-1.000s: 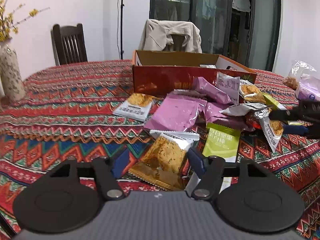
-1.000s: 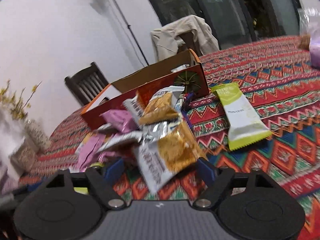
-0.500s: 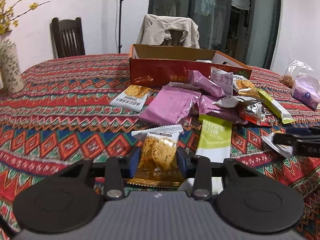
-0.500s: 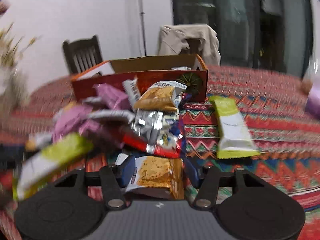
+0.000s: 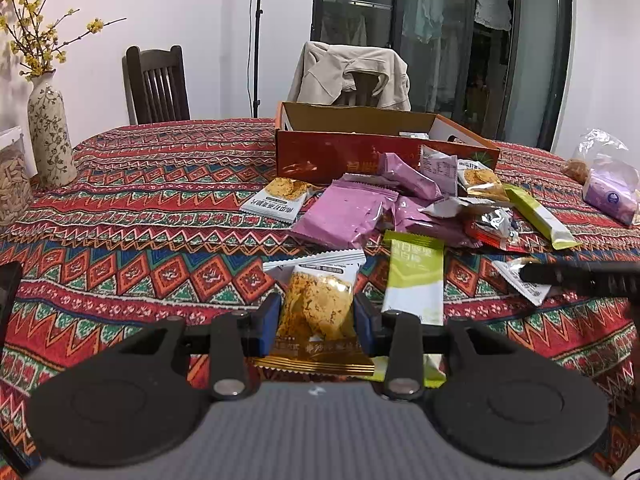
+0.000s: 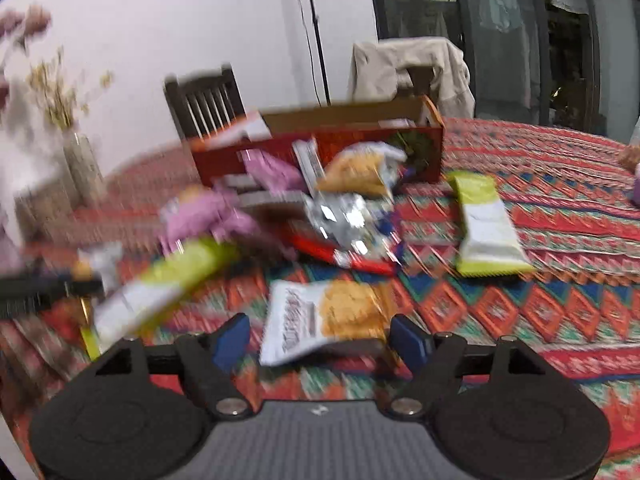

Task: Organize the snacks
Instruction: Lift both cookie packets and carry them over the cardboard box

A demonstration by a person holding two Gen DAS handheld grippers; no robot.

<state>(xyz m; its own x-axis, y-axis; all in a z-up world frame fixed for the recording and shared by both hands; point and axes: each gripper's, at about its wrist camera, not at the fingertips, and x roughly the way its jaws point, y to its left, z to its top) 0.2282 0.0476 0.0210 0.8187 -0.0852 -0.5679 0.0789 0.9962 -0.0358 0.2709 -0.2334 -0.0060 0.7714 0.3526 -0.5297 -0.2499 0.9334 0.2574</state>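
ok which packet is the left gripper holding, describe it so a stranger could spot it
Start at the red cardboard box on the patterned tablecloth and come toward the camera, past the snack pile. The packet sits between the blue pads of the left gripper, just left of a green and white bar. Unlike its neighbours it has a clear front showing golden crispy pieces above a gold bottom edge.

A gold-and-white cracker packet (image 5: pixel 318 312) is sitting pinched upright between blue pads. A second cracker packet (image 6: pixel 324 320) is lying flat on the tablecloth. Pink, green and silver snacks (image 5: pixel 404 212) are lying heaped before the open red box (image 5: pixel 360 156).
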